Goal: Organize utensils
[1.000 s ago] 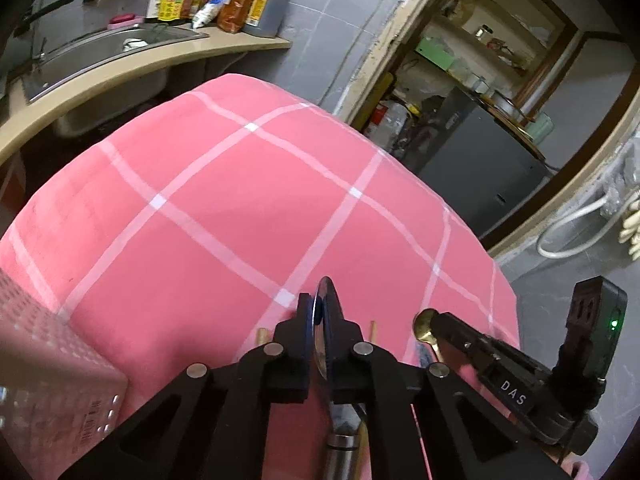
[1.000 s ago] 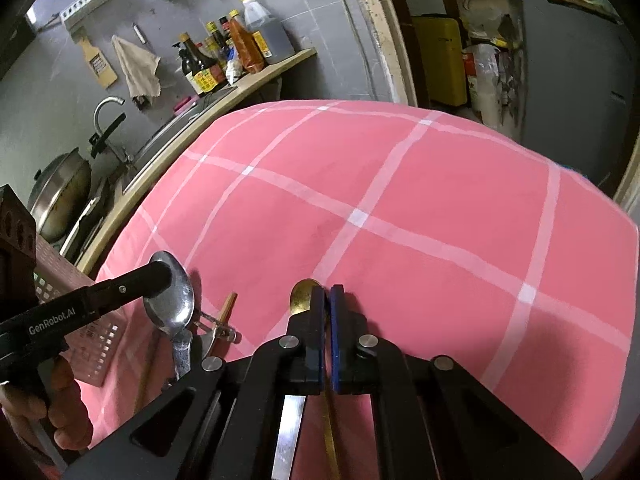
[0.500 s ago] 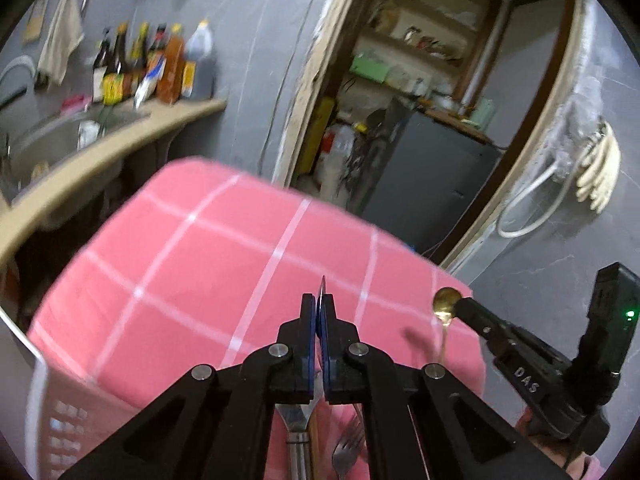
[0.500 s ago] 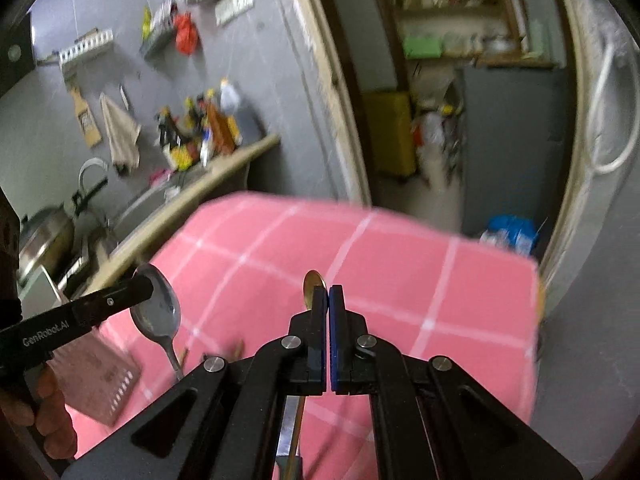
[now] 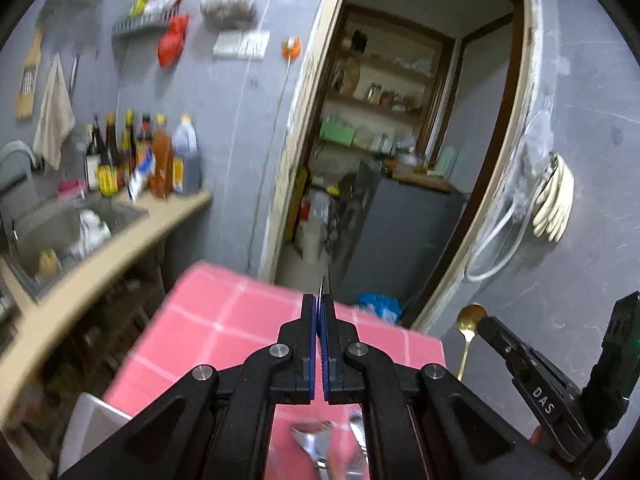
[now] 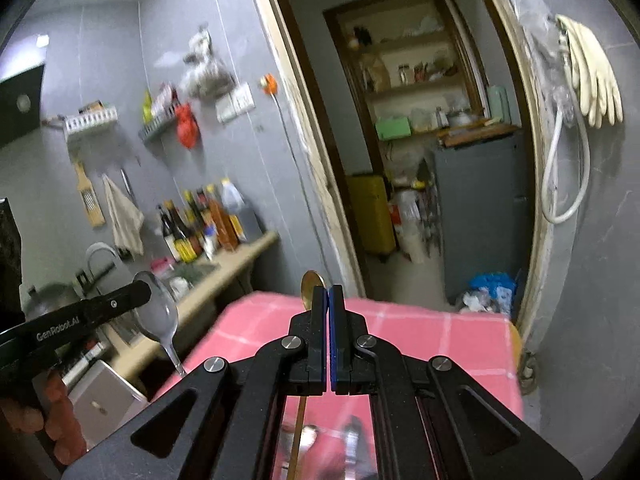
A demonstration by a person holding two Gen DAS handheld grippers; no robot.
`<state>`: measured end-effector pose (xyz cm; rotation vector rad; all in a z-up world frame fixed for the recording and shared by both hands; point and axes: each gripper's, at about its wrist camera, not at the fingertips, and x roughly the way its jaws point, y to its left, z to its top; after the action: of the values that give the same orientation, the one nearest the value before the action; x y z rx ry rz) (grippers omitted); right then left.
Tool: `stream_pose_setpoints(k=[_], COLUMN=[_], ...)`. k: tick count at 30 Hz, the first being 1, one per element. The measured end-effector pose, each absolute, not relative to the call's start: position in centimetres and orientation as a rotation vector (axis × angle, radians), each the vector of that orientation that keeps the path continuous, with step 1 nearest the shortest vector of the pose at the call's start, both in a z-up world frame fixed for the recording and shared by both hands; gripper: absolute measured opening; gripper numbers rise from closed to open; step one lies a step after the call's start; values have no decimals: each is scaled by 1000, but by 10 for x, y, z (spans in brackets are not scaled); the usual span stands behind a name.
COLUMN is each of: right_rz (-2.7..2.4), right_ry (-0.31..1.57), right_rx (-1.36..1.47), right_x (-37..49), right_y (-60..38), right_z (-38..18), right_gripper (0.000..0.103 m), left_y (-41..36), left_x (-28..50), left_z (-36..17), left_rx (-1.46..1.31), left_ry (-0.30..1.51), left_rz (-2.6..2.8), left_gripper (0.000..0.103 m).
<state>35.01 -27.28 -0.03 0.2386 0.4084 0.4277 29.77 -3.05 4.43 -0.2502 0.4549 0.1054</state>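
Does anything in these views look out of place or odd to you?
Nothing looks spilled or damaged. The left gripper holds a silver spoon and the right gripper a gold spoon, both gripped near the bowl with handles dangling over the pink checked tablecloth.

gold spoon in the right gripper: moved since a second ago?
Yes. The gold spoon, clamped in the right gripper, has gone up: its bowl sat over the pink checked cloth before, and now it stands above the cloth's far edge against the grey wall.
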Motion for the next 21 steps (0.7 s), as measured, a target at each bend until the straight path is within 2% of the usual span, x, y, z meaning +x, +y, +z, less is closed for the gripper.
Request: stream_pose_setpoints(k=[6,10,21], right_rz=[475,510,544], right_ry=[303,267,306], right_rx=[312,329,258], right_x=[314,292,254], right_y=[-214,-169,-104], right_z=[33,39,1], right_gripper=[2,2,2], left_y=[23,52,75], left_x=[258,231,208], left_z=[89,101,58], left_rx=[-154,-102,-29], left_ry=[373,343,368], left_rz=[133,148,101], left_gripper=[2,2,2])
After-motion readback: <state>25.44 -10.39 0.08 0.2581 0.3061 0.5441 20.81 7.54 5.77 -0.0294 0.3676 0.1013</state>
